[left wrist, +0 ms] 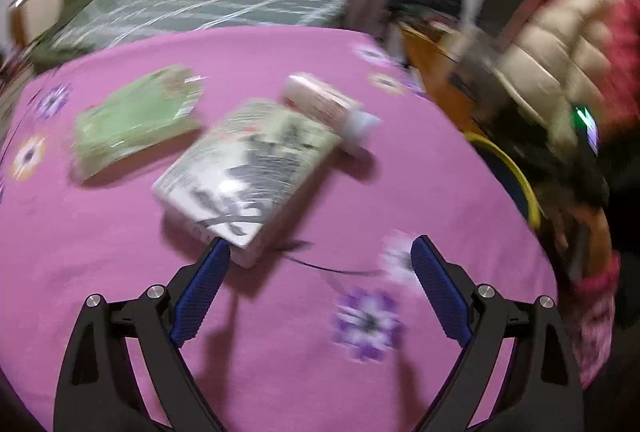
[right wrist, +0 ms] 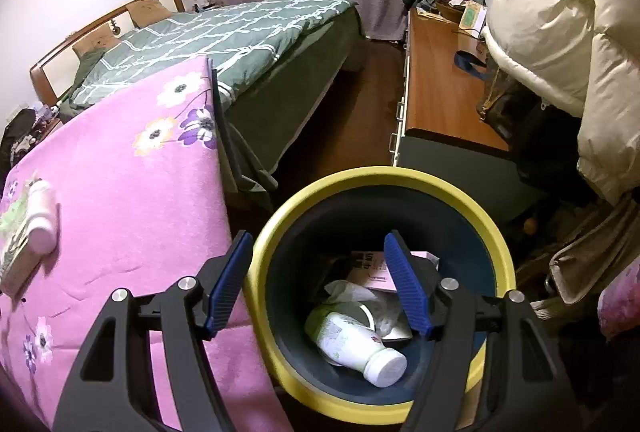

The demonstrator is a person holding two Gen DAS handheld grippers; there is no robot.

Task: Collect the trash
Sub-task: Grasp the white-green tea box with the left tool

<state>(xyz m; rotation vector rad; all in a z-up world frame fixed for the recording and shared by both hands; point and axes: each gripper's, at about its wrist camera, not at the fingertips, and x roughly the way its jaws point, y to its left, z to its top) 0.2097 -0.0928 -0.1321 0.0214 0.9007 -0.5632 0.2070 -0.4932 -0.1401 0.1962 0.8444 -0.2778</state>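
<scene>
Your nearest piece of trash is the white box (left wrist: 246,175) with the black pattern, lying flat on the pink flowered cover (left wrist: 120,272). Take that box as your landmark. Its long axis runs from the corner nearest you up and away to the right, and that near corner sits just at the tip of one blue pad (left wrist: 200,292) of your left gripper (left wrist: 320,252); whether they touch is hard to say through the motion blur. The left jaws stand wide apart with only bare cover between them.

At the box's far end lies a pale bottle (left wrist: 328,103), its white cap pointing right, close against the box. Left of the box, a little apart, lies a green packet (left wrist: 136,119). A thin dark thread (left wrist: 320,266) lies on the cover just right of the near corner.

Off to the right past the cover's edge stands the yellow-rimmed bin (right wrist: 496,232). Your right gripper (right wrist: 316,280) hovers above it, jaws parted and gripping nothing, over a white bottle (right wrist: 352,340) and crumpled papers (right wrist: 372,272) inside.
</scene>
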